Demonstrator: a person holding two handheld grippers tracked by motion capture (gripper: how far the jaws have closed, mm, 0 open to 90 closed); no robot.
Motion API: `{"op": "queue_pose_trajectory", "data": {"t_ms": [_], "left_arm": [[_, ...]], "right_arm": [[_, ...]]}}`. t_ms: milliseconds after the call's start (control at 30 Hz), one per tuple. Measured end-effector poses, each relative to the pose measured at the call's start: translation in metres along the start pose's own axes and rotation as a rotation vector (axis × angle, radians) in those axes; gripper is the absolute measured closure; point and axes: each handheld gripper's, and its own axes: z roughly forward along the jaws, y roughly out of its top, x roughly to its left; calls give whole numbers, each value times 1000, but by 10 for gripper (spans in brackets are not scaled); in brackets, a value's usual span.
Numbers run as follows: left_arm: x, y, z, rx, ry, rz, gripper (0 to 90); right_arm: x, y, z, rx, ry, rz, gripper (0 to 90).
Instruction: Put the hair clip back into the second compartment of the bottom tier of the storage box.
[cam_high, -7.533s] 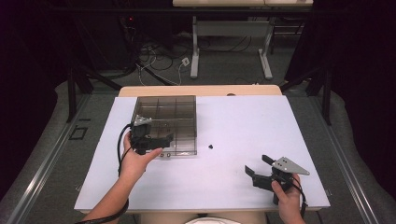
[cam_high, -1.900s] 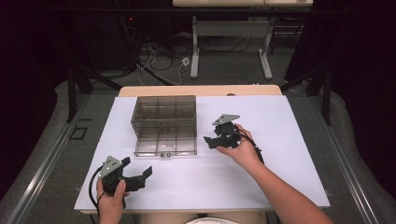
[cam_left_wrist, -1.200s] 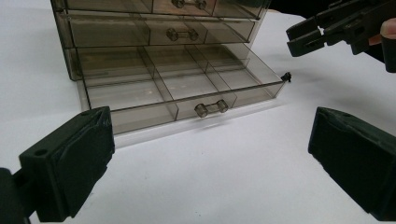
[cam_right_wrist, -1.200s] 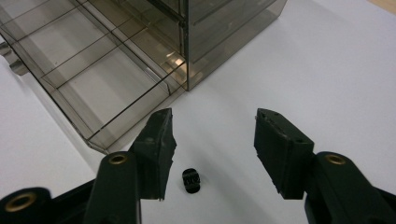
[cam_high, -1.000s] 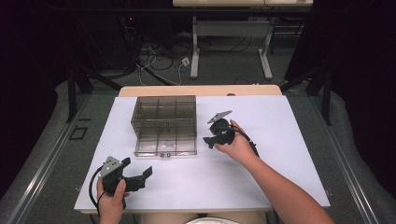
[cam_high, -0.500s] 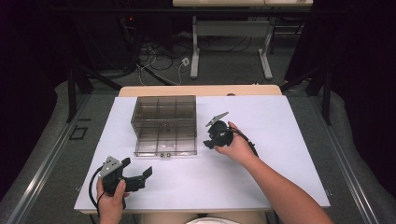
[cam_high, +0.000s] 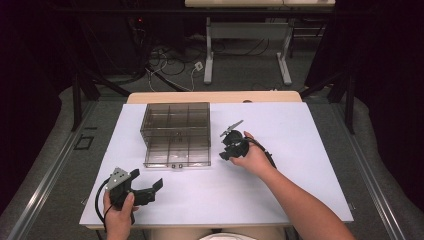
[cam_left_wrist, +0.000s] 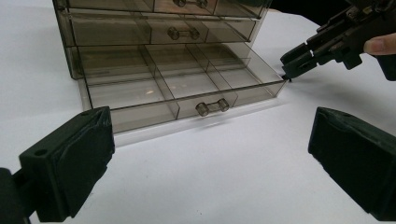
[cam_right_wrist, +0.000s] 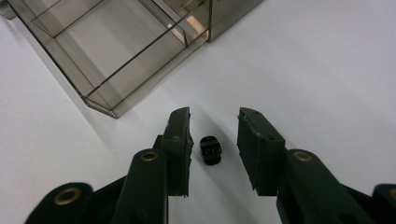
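surface (cam_high: 300, 150): white, carries everything.
drawer cabinet (cam_high: 176, 122): smoky clear, bottom drawer (cam_left_wrist: 177, 88) pulled out, just left of the part.
left gripper (cam_high: 142, 189): jaws released, well apart from the part.
right gripper (cam_right_wrist: 214, 149): nearer; jaws released, 1 each side.
black part (cam_right_wrist: 211, 150): lies between them, unclamped, long axis along the jaws.

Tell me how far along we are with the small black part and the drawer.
Done: the bottom drawer is pulled out and looks empty. In hand: the right gripper is open with its jaws either side of the black part on the table, not yet closed on it. The left gripper rests open near the table's front edge. Left: grasp the part, likely drop it in the drawer.
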Motion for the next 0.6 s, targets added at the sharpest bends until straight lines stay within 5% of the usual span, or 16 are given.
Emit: {"op": "queue_pose_trajectory", "data": {"t_ms": [33,67,600], "left_arm": [[0,0,0,0,-1,-1,8],[0,0,0,-1,-1,-1,8],[1,-1,1,2,-3,-3,8]], "right_arm": [[-1,2,-4,67,3,-15,656],[-1,2,-4,72,-2,-8,658],[0,1,0,94,-5,-10,705]]}}
